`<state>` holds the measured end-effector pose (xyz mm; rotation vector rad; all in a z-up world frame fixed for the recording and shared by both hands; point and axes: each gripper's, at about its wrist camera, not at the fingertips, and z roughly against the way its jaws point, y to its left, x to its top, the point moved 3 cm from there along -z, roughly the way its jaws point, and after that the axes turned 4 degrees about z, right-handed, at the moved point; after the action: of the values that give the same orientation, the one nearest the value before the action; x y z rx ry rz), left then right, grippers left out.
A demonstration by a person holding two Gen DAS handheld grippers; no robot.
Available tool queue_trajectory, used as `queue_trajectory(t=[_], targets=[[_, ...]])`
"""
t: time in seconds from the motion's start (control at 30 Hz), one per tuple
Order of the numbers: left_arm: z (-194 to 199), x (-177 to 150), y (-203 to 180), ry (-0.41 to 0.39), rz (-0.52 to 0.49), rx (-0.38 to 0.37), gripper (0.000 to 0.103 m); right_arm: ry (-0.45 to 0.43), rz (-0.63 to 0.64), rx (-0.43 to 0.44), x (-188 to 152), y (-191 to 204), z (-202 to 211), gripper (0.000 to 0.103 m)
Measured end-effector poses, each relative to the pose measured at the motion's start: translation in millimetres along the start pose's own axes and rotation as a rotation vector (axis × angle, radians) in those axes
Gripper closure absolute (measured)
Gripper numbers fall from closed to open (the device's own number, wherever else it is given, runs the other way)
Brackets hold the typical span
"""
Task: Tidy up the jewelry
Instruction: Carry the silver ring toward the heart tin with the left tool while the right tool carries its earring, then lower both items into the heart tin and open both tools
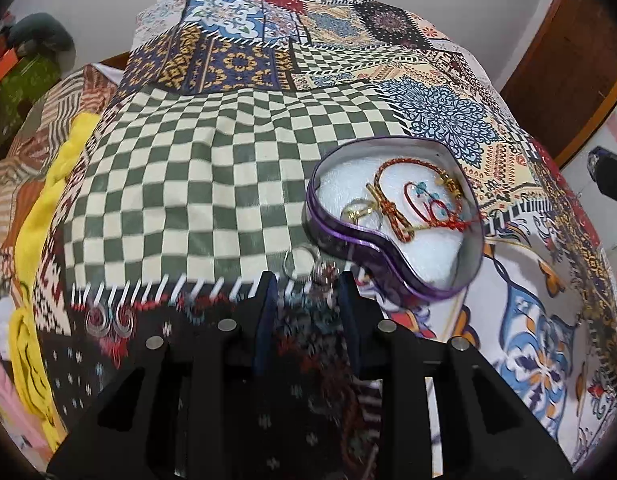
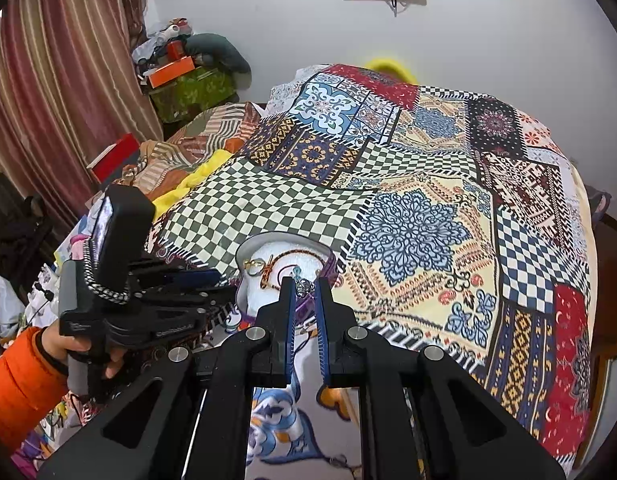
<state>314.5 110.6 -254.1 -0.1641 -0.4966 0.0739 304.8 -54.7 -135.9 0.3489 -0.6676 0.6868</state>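
A patchwork bedspread of checks and florals covered the bed, a yellow cloth trailing along its left edge. On it sat a heart-shaped, purple-rimmed tin lined in white, holding a red-and-gold braided bracelet. The left gripper hung over a loose silver ring, jaws parted and empty. The right gripper pinched a small silver ornament above the tin.

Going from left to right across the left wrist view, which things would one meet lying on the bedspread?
Yellow cloth → pair of silver spiral earrings → clear ring just ahead of the left gripper → heart-shaped purple-rimmed box holding a red and gold cord bracelet.
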Motion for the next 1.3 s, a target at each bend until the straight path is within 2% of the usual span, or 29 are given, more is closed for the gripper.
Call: queue_trajectory(t=[0.27, 0.4, 0.7, 0.87, 1.0, 1.17, 1.3], targets=[[-8.7, 2.0, -3.5, -0.034, -0.055, -0.031, 0.073, 0.010, 0.023, 0.003, 15.3, -0.5, -17.1, 0.094], [-8.1, 0.8, 0.7, -0.044, -0.036, -0.052, 0.073, 0.020, 0.022, 0.018, 22.6, 1.4, -27.6, 0.094], [3.8, -3.4, 3.4, -0.062, -0.012, -0.050, 0.073, 0.055, 0.004, 0.057, 31.3, 6.7, -48.0, 0.094], [27.6, 8.0, 6.8, -0.124, 0.012, -0.066, 0.074, 0.072, 0.008, 0.052, 33.5, 7.7, -56.2, 0.094], [41.6, 24.1, -1.0, -0.166, -0.010, -0.073, 0.074, 0.085, 0.001, 0.050, 35.8, 6.3, -63.4, 0.094], [40.7, 35.8, -14.4, -0.170, -0.050, -0.088, 0.074, 0.107, -0.008, 0.048, 37.9, 2.6, -73.3, 0.094], [26.3, 40.7, -26.2, -0.139, -0.076, -0.082, 0.074, 0.148, 0.004, 0.045, 37.8, 0.5, -84.8, 0.094]])
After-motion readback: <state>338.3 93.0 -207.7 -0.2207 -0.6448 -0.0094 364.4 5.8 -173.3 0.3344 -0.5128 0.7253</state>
